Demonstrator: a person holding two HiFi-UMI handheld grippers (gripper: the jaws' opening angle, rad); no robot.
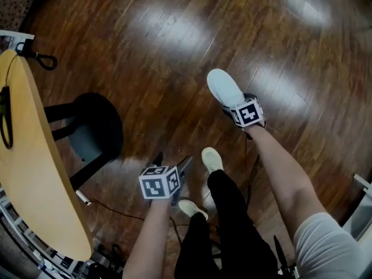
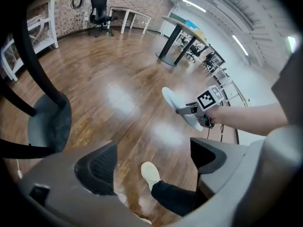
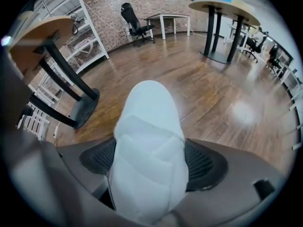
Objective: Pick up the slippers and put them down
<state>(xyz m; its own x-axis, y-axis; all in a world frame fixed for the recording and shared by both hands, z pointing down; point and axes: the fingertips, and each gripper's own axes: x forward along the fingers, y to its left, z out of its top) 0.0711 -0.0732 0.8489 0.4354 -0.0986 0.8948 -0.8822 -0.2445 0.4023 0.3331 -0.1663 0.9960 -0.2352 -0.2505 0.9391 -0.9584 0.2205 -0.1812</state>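
The R gripper point(image 3: 151, 163) has its two dark mesh pads pressed on both sides of the white soft fabric slipper point(image 3: 149, 126), approx. at the heel half, and the rounded toe sticks out forward past the jaws. In head view the same R gripper point(image 1: 235, 104), w/ its marker cube on top, is at the right of the person's legs. The slipper point(image 1: 224, 87) points w/ its toe away from the person, over the dark brown glossy wooden floor point(image 1: 174, 34); whether the sole touches the floor or hangs just above it, I cannot tell. The L gripper point(image 2: 152, 161) has its jaws wide apart, w/ nothing btw them; through the gap only the floor and one cream-coloured shoe point(image 2: 150, 174) of the person are seen. In head view the L gripper point(image 1: 172, 164) is in front of the black trousers point(image 1: 232, 225), near both shoes and well apart from the slipper. In the L gripper view the R gripper point(image 2: 184, 111) w/ the slipper point(image 2: 173, 100) shows farther off, to the right. At the left of head view there is the light wooden round table top point(image 1: 35, 173), and beside it, lower, the black round table base point(image 1: 99, 127).
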